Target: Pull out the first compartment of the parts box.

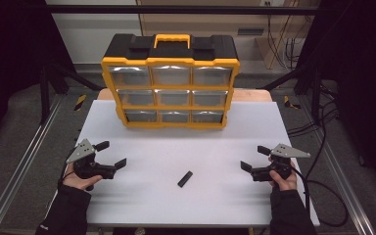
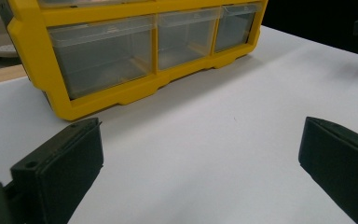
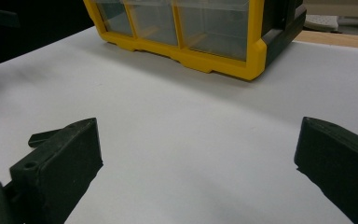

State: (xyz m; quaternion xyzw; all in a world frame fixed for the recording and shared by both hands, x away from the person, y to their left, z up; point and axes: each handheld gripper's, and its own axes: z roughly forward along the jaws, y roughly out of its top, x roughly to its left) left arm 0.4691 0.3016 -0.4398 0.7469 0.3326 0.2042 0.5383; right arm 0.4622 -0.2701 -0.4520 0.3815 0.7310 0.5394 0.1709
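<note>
- The drawer cabinet [image 1: 170, 88], yellow-framed with a black top and yellow handle, stands at the far edge of the white bench [image 1: 200, 200]. Its nine clear drawers look empty, though glare hides the upper row's insides.
- In the left gripper view the cabinet [image 2: 121, 51] is cut off above its bottom row; in the right gripper view the cabinet [image 3: 191, 32] is cropped the same way.
- A small black block [image 1: 185, 178] lies flat near the middle of the bench toward the near edge, tilted; what it is cannot be made out.
- The person's left hand [image 1: 78, 180] rests near the bench's near-left corner, the right hand [image 1: 285, 180] near the near-right corner, sleeves cut off by the bottom edge.
- The left gripper [image 1: 111, 154] points inward, jaws spread wide, holding nothing.
- The right gripper [image 1: 254, 157] mirrors it, jaws spread wide and empty, well apart from the block.
</note>
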